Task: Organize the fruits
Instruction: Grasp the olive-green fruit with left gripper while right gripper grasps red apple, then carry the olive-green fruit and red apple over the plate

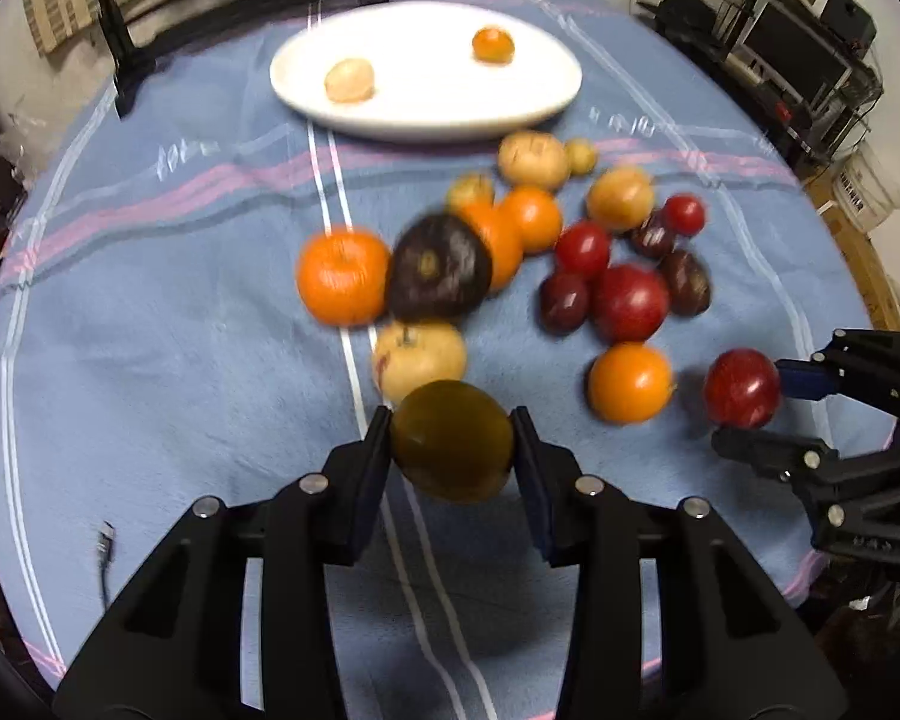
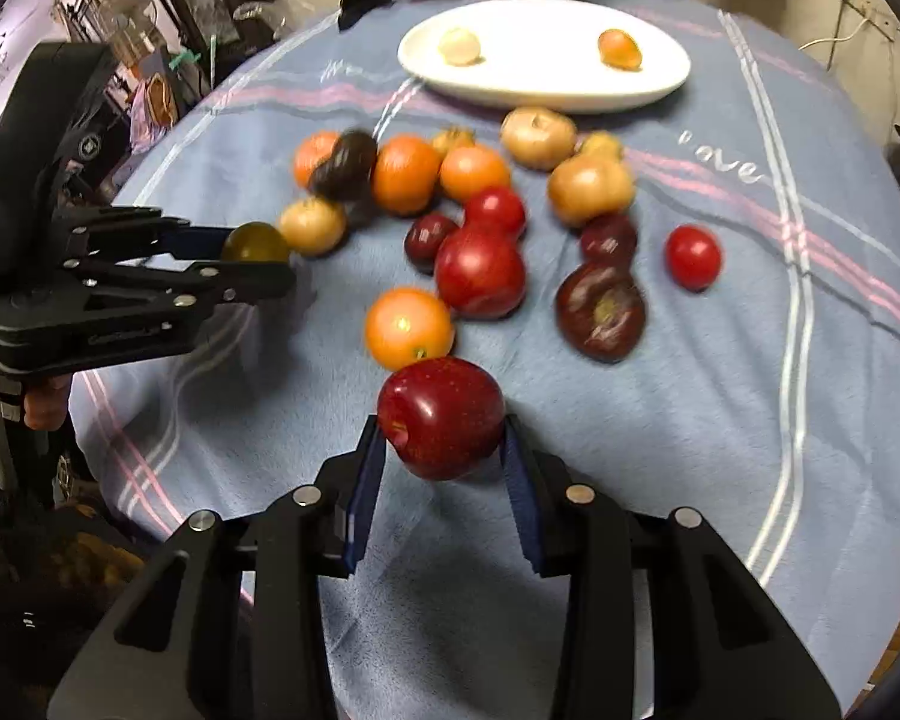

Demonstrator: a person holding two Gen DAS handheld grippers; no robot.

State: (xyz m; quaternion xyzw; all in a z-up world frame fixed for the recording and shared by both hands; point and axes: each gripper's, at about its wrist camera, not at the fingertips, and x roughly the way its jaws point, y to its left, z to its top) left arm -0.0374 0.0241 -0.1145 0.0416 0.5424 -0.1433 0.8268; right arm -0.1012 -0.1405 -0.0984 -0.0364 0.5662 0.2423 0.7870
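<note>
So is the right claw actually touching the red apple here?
Touching. In the right wrist view both fingers press the sides of the red apple, no gap showing; the left wrist view shows the right claw closed around it too.

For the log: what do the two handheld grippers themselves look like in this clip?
Both match: the left gripper and right gripper have matte black angular linkage bodies with triangular cutouts and round silver pivot pins. The fingers carry flat dark-blue pads. The right wrist view shows faint embossed lettering on the left unit's side, unreadable, and a bare hand beneath it. No cables visible.

plate point(image 1: 426, 114): behind fruit pile point(image 1: 510, 258) | two fruits on plate
</note>
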